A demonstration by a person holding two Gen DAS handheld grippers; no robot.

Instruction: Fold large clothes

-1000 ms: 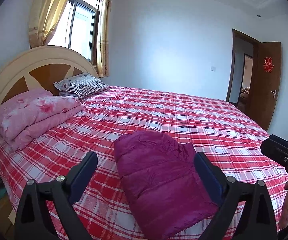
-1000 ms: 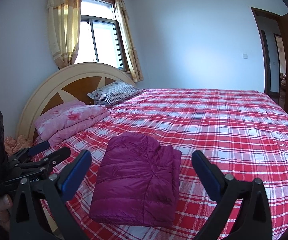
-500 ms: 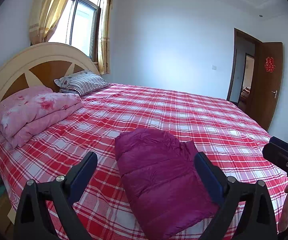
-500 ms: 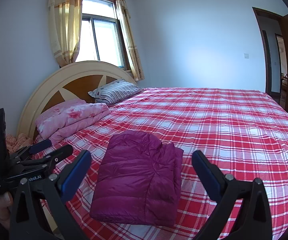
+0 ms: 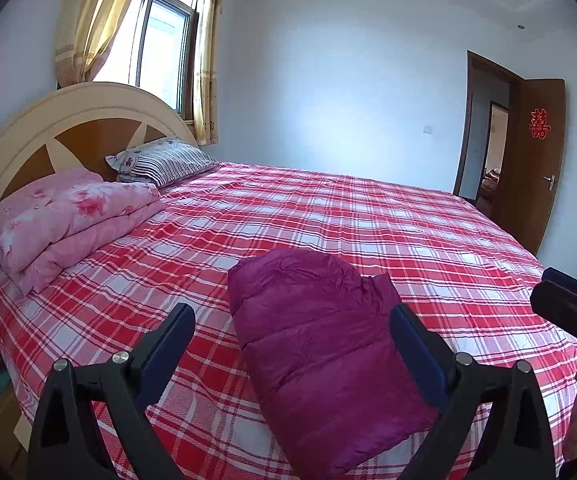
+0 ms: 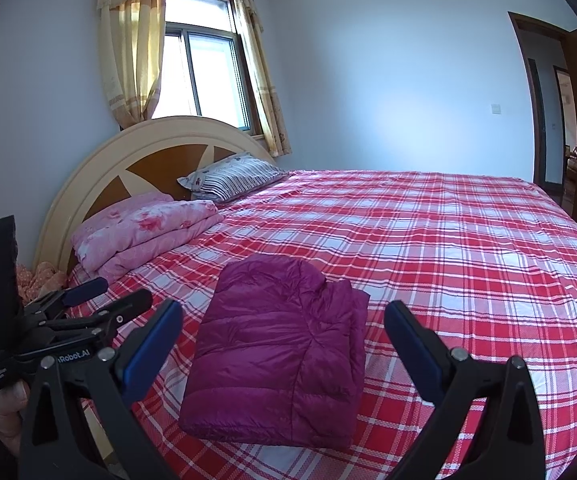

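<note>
A magenta quilted down jacket (image 5: pixel 320 344) lies folded into a compact rectangle on the red plaid bed (image 5: pixel 368 224), near its front edge. It also shows in the right wrist view (image 6: pixel 280 356). My left gripper (image 5: pixel 292 328) is open and empty, held above and short of the jacket. My right gripper (image 6: pixel 284 324) is open and empty too, above the jacket's near side. The left gripper shows at the left of the right wrist view (image 6: pixel 88 300). Part of the right gripper shows at the right edge of the left wrist view (image 5: pixel 568 308).
A folded pink floral quilt (image 5: pixel 68 216) and a striped pillow (image 5: pixel 164 162) lie by the wooden headboard (image 5: pixel 64 120). A curtained window (image 6: pixel 204 76) is behind it. A brown door (image 5: pixel 540 164) stands open at the right. The plaid sheet (image 6: pixel 448 240) covers the bed.
Both grippers have drawn back and tilted slightly, so the jacket sits a little lower and farther in view. The jacket has not moved. Both stay open.
</note>
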